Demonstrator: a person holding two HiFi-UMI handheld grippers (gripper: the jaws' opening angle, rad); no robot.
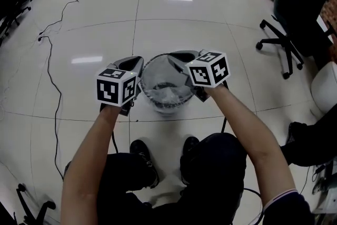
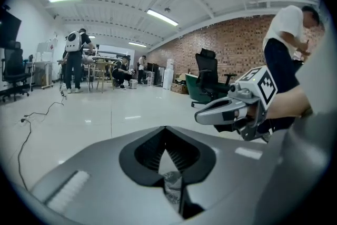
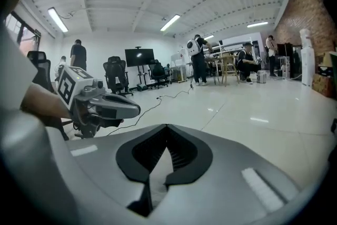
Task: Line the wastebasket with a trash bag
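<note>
**Wastebasket on the floor, trash bag pinched at two opposite sides of its rim.**

We see the wastebasket (image 1: 166,108) standing on the floor (image 1: 174,23), with the trash bag (image 1: 167,75) slumped inside it. At the rim's left, the left gripper (image 1: 134,64) has its jaws closed on a crinkled pinch of clear film. At the right, the right gripper (image 1: 184,55) also has its jaws closed, apparently on a pale strip of the same film, though that view is poor. We judge that the two opposed grips spread the bag's mouth so that it can fold over the rim.
</note>
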